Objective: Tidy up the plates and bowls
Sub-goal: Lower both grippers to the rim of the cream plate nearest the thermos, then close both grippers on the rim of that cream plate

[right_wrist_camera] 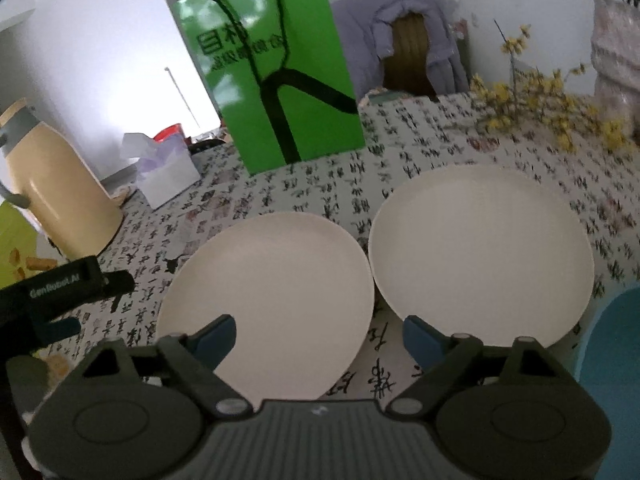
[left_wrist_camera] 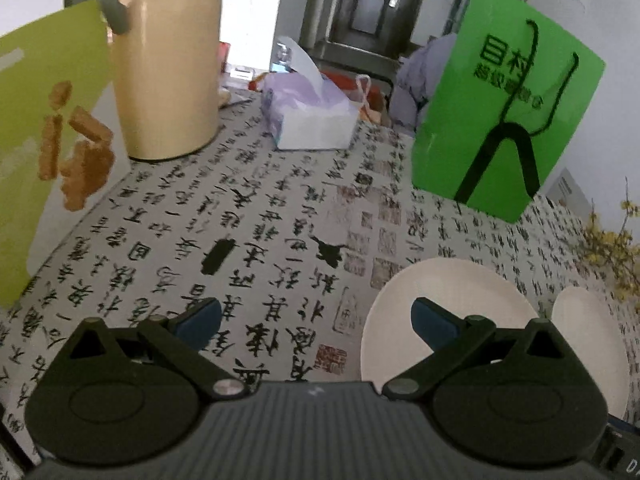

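Note:
Two white plates lie side by side on the calligraphy-print tablecloth: the left plate and the right plate. My right gripper is open and empty, hovering just in front of the gap between them. A blue dish shows at the right edge, partly cut off. In the left wrist view, my left gripper is open and empty above the cloth, left of the left plate; the right plate's edge shows beyond. The left gripper's body appears at the left of the right wrist view.
A green paper bag stands behind the plates. A cream thermos jug, a tissue box and a yellow-green card stand at the left. Yellow flower twigs lie at the right.

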Available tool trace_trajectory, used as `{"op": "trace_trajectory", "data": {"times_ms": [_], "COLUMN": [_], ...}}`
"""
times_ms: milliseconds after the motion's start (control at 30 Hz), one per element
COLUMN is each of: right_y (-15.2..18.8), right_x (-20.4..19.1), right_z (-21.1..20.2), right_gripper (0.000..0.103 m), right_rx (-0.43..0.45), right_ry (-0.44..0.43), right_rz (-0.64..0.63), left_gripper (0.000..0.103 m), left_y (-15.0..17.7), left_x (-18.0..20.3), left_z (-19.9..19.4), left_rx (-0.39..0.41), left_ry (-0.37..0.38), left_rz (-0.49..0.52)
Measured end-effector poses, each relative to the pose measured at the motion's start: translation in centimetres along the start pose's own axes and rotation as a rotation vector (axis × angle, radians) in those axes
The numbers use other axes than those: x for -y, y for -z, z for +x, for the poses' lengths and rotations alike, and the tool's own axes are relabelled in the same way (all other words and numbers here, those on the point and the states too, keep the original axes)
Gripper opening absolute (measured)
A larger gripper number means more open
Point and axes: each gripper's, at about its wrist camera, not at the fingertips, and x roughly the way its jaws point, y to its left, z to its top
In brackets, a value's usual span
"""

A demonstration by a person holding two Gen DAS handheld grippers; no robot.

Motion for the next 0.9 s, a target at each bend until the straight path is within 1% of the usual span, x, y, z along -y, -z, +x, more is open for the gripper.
{"op": "trace_trajectory", "data": {"times_ms": [33, 100, 233, 367, 400, 433, 500, 600, 700, 767, 833, 900], "right_y": [0.0, 0.0, -0.1, -0.2, -0.2, -0.1, -0.1, 0.0, 0.1, 0.1, 0.2, 0.3], "right_x": [0.0, 0.0, 0.1, 0.0, 0.1, 0.2, 0.3, 0.5, 0.6, 0.6, 0.7, 1.0], "right_z": [0.1, 0.2, 0.0, -0.4, -0.4, -0.5, -0.3, 0.1, 0.4, 0.6, 0.8, 1.1], "right_gripper": [0.088, 0.083, 0.082, 0.079, 0.076, 0.073, 0.061, 0.051, 0.049, 0.047, 0.046, 0.043], "right_rx": [0.000, 0.005, 0.005, 0.028, 0.032, 0.036, 0.029, 0.010, 0.002, 0.003, 0.000, -0.017], "right_ry": [0.004, 0.020, 0.024, 0.029, 0.027, 0.026, 0.026, 0.021, 0.010, 0.019, 0.031, 0.029], "right_rz": [0.003, 0.008, 0.019, 0.017, 0.022, 0.031, 0.040, 0.052, 0.062, 0.059, 0.062, 0.072], "left_gripper": [0.103, 0.103, 0.103, 0.101, 0.100, 0.097, 0.095, 0.091, 0.089, 0.084, 0.082, 0.080], "left_y": [0.1, 0.2, 0.4, 0.4, 0.4, 0.5, 0.5, 0.5, 0.6, 0.7, 0.8, 0.9], "left_x": [0.0, 0.2, 0.4, 0.1, 0.1, 0.0, 0.0, 0.2, 0.6, 0.8, 1.0, 1.2], "left_z": [0.3, 0.8, 1.2, 1.8, 1.9, 2.0, 2.2, 1.9, 1.9, 1.9, 2.0, 2.0], "left_rx": [-0.006, -0.024, -0.024, -0.038, -0.044, -0.050, -0.056, -0.038, -0.031, -0.034, -0.033, -0.029], "left_ry": [0.014, 0.026, 0.019, 0.032, 0.030, 0.033, 0.039, 0.027, 0.037, 0.043, 0.041, 0.036], "left_rz": [0.003, 0.010, 0.023, 0.004, 0.001, 0.000, -0.003, 0.012, 0.029, 0.035, 0.043, 0.053]}}
